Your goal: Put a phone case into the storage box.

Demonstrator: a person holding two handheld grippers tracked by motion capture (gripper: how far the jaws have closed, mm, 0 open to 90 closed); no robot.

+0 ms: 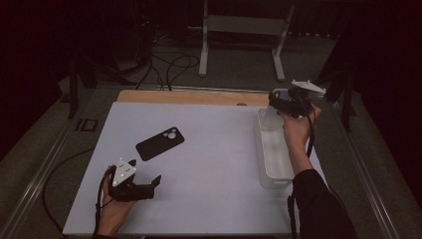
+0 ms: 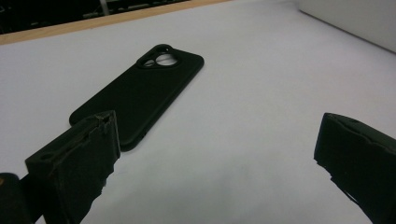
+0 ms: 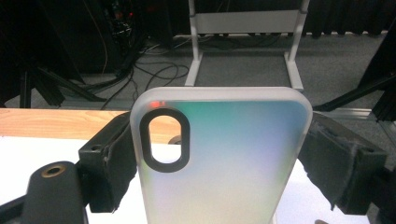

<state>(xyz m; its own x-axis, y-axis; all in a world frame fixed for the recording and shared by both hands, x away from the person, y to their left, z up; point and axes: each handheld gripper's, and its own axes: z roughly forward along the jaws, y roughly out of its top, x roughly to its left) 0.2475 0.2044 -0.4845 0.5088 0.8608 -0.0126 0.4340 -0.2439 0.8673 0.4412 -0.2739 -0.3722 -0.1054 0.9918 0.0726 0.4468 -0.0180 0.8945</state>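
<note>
Phone case [image 1: 160,143] lies on table [image 1: 214,199], left of bin [image 1: 273,154].

The high view looks forward and down from above the person's side, taking in the whole white table [image 1: 199,199], the floor beyond and a metal stand [image 1: 244,30] at the far end. The left gripper view sits low and close over the table, facing across it toward the wooden far edge [image 2: 93,21], with the black phone case [image 2: 140,93] just ahead; the high view shares that case [image 1: 160,143]. The right gripper view is raised above the table's far right, facing outward toward the same stand [image 3: 243,37], with a translucent phone case [image 3: 224,163] very near its lens
</note>
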